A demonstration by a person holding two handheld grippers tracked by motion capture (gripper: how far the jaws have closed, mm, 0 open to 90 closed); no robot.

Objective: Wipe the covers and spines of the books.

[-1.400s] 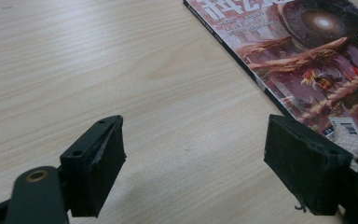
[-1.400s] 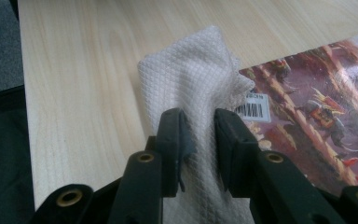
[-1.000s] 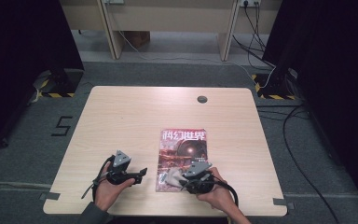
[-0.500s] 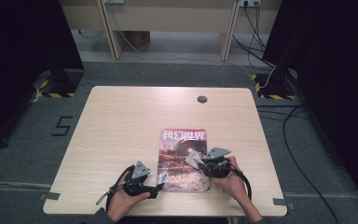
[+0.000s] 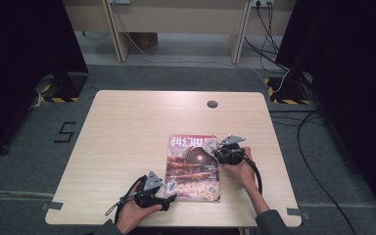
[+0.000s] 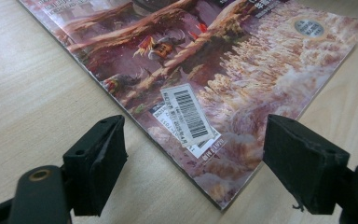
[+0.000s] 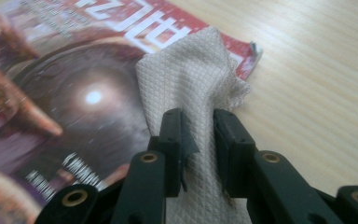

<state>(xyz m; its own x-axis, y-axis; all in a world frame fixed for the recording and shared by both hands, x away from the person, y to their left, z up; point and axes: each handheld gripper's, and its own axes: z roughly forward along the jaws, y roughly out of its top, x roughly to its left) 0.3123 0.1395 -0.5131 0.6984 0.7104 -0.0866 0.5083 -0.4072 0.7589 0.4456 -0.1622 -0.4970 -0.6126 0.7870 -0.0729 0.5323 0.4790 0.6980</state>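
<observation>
A magazine (image 5: 193,166) with a red and brown cover lies flat near the table's front edge. My right gripper (image 5: 216,152) rests over its right side, shut on a white waffle-textured cloth (image 7: 193,88) that drapes across the cover's upper right corner (image 7: 249,51). The same cloth (image 5: 209,146) shows as a pale patch in the high view. My left gripper (image 5: 167,199) sits at the magazine's lower left corner (image 6: 216,198), open, its jaws either side of that corner and the barcode label (image 6: 189,119), touching nothing.
The light wooden table (image 5: 127,137) has a round cable grommet (image 5: 212,104) near its back edge. A cable (image 5: 122,203) trails from the left gripper toward the front edge. Dark carpet and desk legs lie beyond the table.
The right gripper has carried the cloth up and to the right across the magazine. The left gripper has moved right, up to the magazine's lower left corner.
</observation>
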